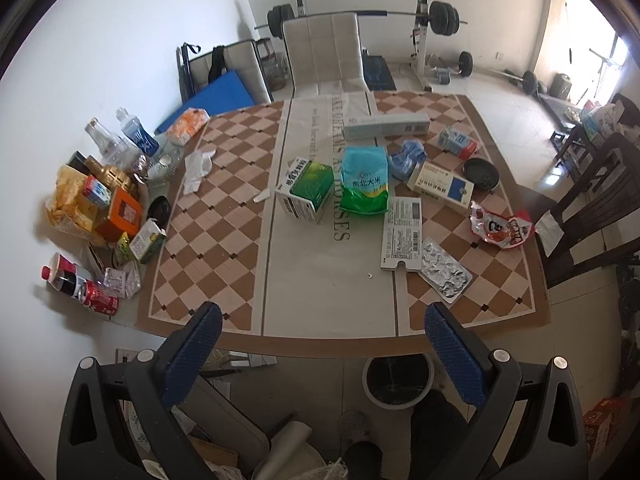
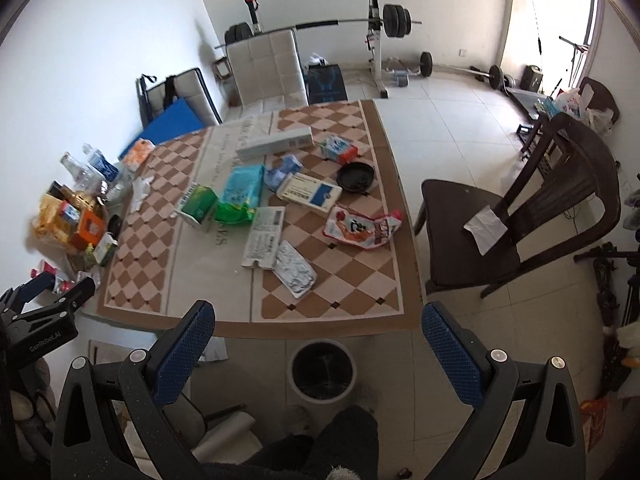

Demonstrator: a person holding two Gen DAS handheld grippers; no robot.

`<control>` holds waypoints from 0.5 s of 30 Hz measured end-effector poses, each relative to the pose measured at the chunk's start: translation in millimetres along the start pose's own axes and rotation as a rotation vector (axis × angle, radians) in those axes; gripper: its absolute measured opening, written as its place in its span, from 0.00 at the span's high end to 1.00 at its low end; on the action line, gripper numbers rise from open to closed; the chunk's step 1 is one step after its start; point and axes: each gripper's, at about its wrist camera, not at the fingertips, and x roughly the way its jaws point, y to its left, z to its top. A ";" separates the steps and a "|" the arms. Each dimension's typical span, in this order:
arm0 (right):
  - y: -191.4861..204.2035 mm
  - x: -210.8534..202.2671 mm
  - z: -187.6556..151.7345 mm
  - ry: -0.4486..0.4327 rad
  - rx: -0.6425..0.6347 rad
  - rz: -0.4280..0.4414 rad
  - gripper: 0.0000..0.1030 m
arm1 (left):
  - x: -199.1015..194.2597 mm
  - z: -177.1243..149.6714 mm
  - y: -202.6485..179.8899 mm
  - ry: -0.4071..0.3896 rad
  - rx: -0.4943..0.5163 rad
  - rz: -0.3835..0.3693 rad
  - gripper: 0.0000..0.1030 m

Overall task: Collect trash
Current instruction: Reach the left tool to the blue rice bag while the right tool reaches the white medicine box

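Home room, dining table (image 1: pixel 332 280), chairs (image 2: pixel 516 216), barbell rack (image 1: pixel 424 20)

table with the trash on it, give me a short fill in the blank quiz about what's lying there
1. The foil blister pack lies beside the flattened white ____, nearest the table's front edge.
2. On the floor under that edge stands a round, dark ____.
3. Both the left gripper and the right gripper have their jaws ____.
4. The green carton stands next to a bag coloured blue and ____.

Missing words: box; bin; open; green
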 end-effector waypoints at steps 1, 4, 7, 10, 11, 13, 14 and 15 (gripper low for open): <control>-7.1 20.0 6.1 0.027 -0.003 -0.001 0.00 | 14.4 7.9 -5.6 0.030 -0.001 0.008 0.00; -27.8 86.4 29.7 0.121 -0.039 -0.016 0.00 | 63.0 33.5 -20.2 0.105 -0.004 0.037 0.00; -36.5 162.4 61.0 0.221 -0.104 -0.023 0.00 | 117.6 68.4 -35.0 0.176 -0.003 0.118 0.00; -40.3 237.1 97.0 0.322 -0.159 -0.008 0.00 | 165.1 98.1 -43.8 0.250 -0.039 0.150 0.00; -37.8 257.0 110.0 0.344 -0.181 -0.007 0.00 | 178.2 106.4 -44.6 0.273 -0.056 0.150 0.00; -25.1 292.2 133.5 0.369 -0.248 0.010 0.00 | 202.0 120.8 -47.4 0.314 -0.091 0.148 0.00; -15.0 309.3 144.3 0.379 -0.291 0.010 0.00 | 210.9 126.6 -46.5 0.332 -0.110 0.147 0.00; -2.7 325.3 153.8 0.388 -0.340 0.009 0.00 | 220.1 132.2 -46.6 0.347 -0.128 0.141 0.00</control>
